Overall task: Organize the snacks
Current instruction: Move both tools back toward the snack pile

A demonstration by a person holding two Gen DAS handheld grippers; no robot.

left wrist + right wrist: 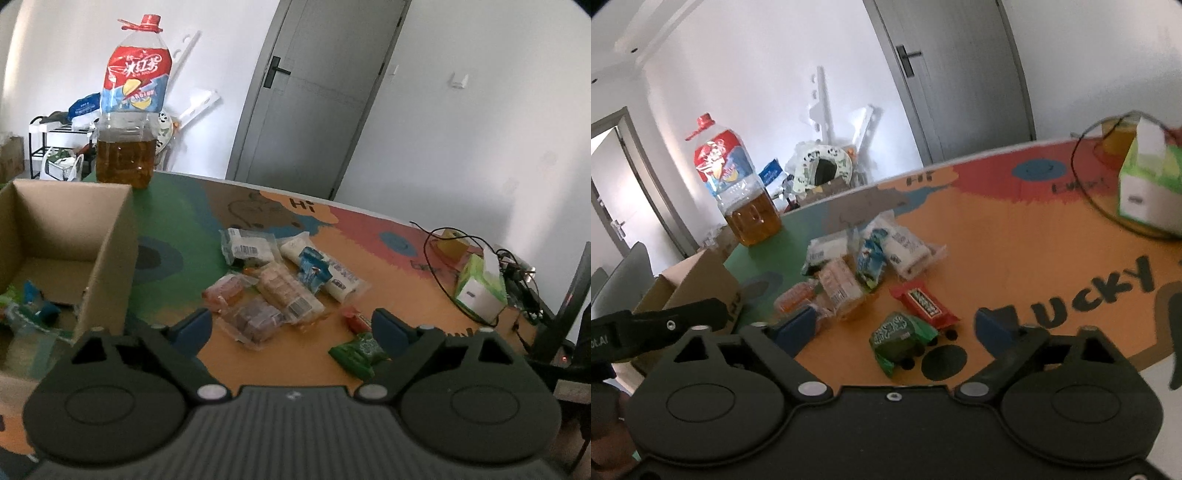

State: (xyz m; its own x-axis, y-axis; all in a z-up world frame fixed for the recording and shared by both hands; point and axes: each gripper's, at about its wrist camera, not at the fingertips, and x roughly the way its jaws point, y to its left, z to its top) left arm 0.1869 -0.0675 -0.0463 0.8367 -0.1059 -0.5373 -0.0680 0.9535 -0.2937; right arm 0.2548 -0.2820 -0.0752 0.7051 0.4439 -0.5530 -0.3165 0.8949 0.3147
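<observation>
Both grippers hover, jaws open and empty: left gripper [291, 328] over the purple packet [255, 319], right gripper [894, 325] over the green packet [899, 338]. Crowded wrappers risk a double grab.

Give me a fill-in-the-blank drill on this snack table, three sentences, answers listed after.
1. The big bottle of amber liquid has a ____ cap.
2. The left gripper has its jaws ____, with nothing pinched between them.
3. In the right wrist view, the green snack packet lies just in front of a ____ candy wrapper, while a cardboard box waits at the left of the table.

Missing words: red; open; red
</observation>
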